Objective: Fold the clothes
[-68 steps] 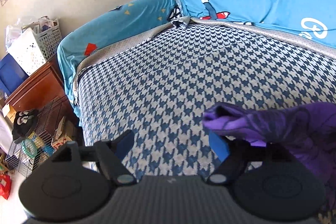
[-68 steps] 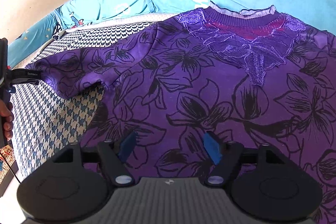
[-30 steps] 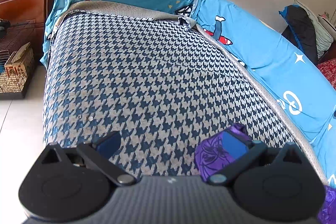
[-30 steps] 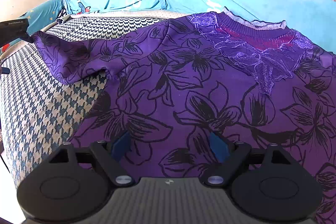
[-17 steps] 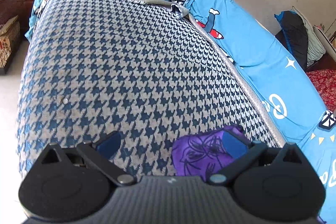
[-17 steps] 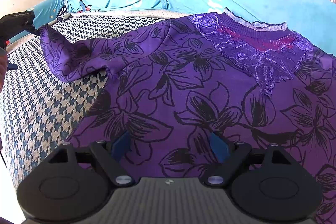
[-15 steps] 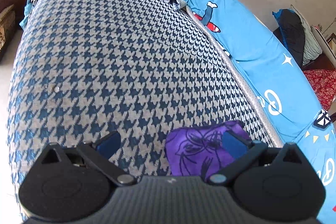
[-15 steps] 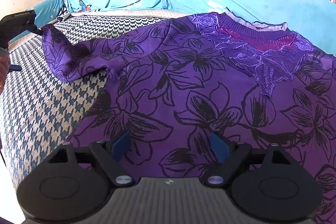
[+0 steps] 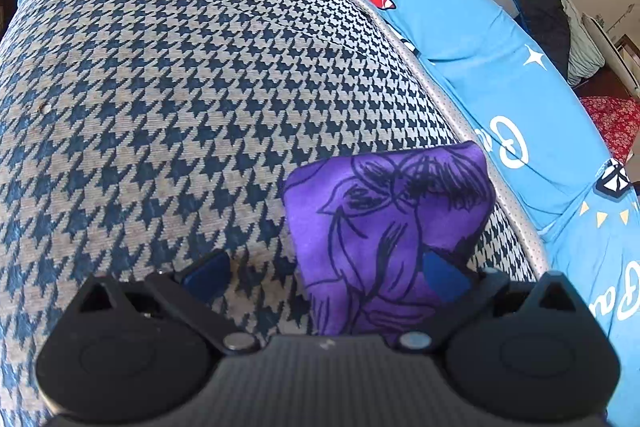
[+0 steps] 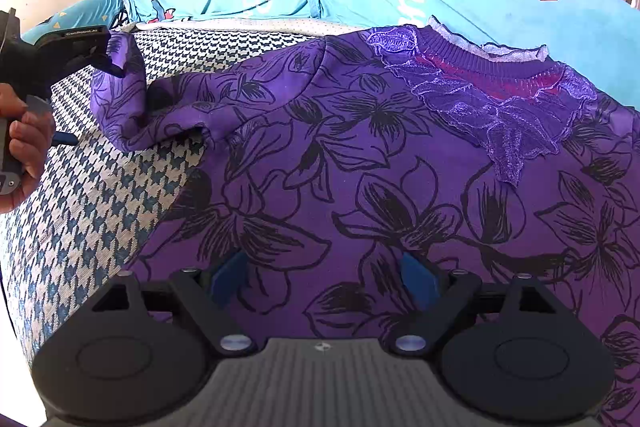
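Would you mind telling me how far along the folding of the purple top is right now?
Done: the purple top lies spread face up on the houndstooth cover. In hand: the left gripper has the sleeve end between its wide-set jaws; whether it grips is unclear. The sleeve is lifted, not yet laid across the body. Left: both sleeves and the body fold. The right gripper hovers open over the hem.

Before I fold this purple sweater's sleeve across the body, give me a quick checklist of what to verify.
1. Sweater body lying flat on the sofa seat: ok.
2. Sleeve end up at the left claw, lifted off the seat: ok.
3. Left claw clamped on the sleeve: cannot tell; its jaws stand wide.
4. Right claw open and empty above the body: ok.
5. Sleeve smooth: not ok, slack and creased near the armpit.
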{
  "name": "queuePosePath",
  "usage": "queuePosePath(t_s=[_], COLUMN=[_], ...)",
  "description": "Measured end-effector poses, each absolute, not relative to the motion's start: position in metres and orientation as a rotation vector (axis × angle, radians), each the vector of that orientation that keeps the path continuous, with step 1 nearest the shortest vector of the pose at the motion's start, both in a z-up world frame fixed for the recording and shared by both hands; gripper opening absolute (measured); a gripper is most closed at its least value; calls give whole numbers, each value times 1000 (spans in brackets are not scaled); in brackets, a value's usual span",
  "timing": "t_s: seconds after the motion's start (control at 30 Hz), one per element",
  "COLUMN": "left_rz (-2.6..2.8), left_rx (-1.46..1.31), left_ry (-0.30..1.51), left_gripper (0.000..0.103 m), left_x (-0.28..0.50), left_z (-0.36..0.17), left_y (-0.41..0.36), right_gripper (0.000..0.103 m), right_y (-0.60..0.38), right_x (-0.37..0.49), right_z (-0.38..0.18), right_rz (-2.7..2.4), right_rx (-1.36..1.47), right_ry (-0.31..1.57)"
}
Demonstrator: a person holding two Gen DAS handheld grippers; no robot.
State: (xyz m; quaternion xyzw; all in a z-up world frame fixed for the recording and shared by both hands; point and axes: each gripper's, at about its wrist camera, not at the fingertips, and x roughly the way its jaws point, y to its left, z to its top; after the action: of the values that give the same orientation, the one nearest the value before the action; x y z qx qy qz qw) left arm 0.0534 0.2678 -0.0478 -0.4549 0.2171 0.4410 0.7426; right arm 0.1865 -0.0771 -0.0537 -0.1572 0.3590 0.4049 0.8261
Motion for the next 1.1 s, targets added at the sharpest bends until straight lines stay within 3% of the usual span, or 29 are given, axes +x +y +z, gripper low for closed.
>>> queuePosePath(t_s=[0.03,0.1,0.17,0.37,0.9,1.1], left_rz=[960,936,902,879,675,523], left_rx=[-996,-1006,-1024,-951,-576,-285], left_ry=[469,465,470,509,599,729], left_gripper=[100,85,63,29,27,31], left_x=[57,64,72,90,147,174], left_z=[-48,-48,-50,-45,-12,-24], left_y=[266,262,260,246,181,122], right_gripper=[85,85,85,85,84,84], right_y=[-77,-77,-77,-78,-97,-124], right_x=[186,187,187,188,218,248], right_z=[-54,-54,-54,-53,-37,-20], right_rz=[861,862,863,865,751,612], right_rx=[-334,-333,-333,-325,-164,-61], right_ry=[763,763,764,769,786,739])
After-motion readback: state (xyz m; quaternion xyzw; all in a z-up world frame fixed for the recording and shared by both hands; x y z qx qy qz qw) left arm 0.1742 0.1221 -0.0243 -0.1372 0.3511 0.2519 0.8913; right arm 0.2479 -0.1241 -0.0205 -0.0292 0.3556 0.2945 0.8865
